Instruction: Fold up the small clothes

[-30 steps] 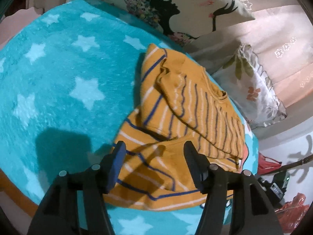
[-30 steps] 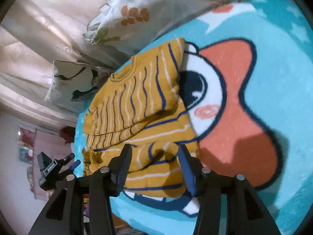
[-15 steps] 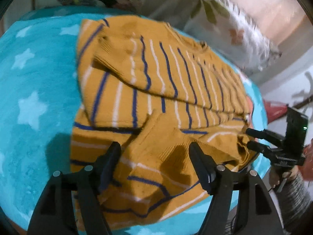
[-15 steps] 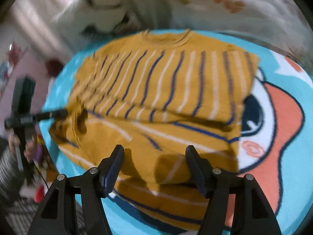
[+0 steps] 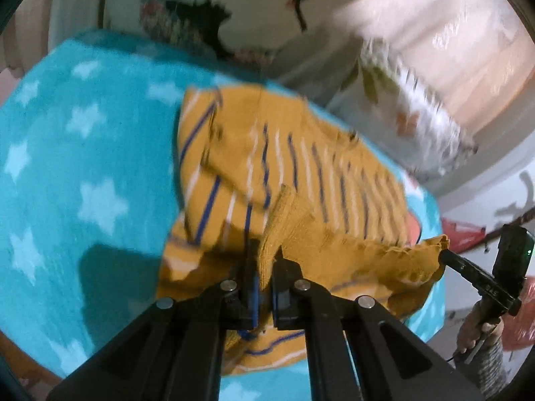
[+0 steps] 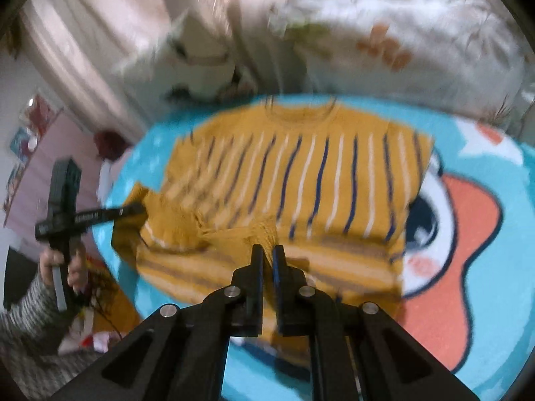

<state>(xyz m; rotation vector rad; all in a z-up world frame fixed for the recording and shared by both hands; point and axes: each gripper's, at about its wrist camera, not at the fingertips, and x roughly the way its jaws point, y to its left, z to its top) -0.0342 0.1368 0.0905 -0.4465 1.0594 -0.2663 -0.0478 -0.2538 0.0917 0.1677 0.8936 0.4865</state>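
A mustard sweater point(image 5: 301, 173) with blue and white stripes lies partly folded on a teal blanket point(image 5: 83, 173). My left gripper point(image 5: 265, 267) is shut on a raised fold of its near hem. My right gripper point(image 6: 267, 254) is shut on the same hem further along, and it also shows in the left wrist view point(image 5: 444, 254) pinching the lifted edge. The sweater point(image 6: 317, 173) lies with its neckline away from me in the right wrist view, sleeves folded in. The left gripper point(image 6: 140, 210) shows there at the sweater's left corner.
The blanket has white stars and an orange cartoon shape point(image 6: 468, 267). Pillows point(image 5: 401, 100) and a curtain point(image 6: 100, 50) stand behind the sweater. The blanket's near edge drops off just below the grippers.
Both grippers went from open over the sweater's near hem to shut on it. The hem is now lifted off the blanket between them.
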